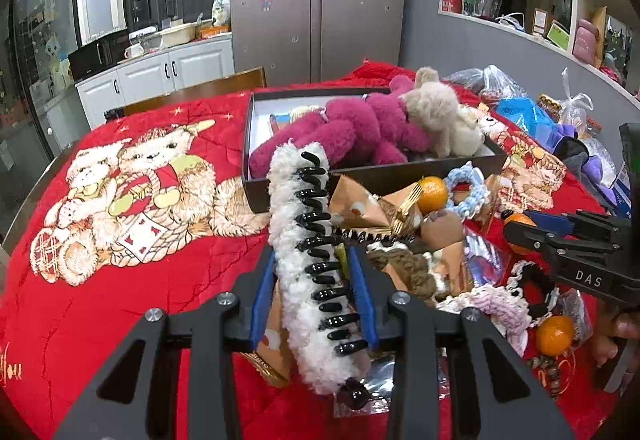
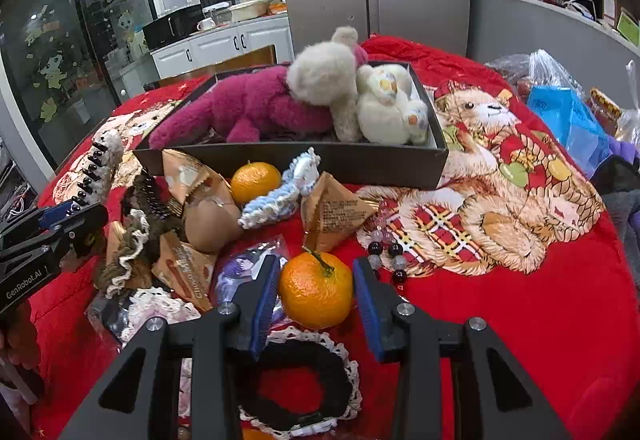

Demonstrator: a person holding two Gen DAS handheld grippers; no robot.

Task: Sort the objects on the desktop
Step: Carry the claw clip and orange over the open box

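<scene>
My left gripper (image 1: 312,256) is shut on a white fluffy hair claw (image 1: 304,240) with black teeth, held above the red cloth. In the right wrist view the same claw (image 2: 102,160) sticks up from that gripper (image 2: 80,214) at the far left. My right gripper (image 2: 316,266) is shut on an orange (image 2: 316,292) that rests on the cloth, with a blue pad against each side. A black box (image 1: 360,178) (image 2: 300,160) behind the pile holds a magenta plush (image 1: 352,132), a beige plush (image 1: 436,108) and a white plush (image 2: 392,104).
Between the grippers and the box lie snack packets (image 2: 336,212), a blue-white scrunchie (image 2: 280,196), another orange (image 2: 256,182), a bead bracelet (image 2: 384,248) and a black lace-edged scrunchie (image 2: 296,392). Plastic bags (image 2: 568,116) crowd the right edge. A wooden chair (image 1: 224,84) stands behind the table.
</scene>
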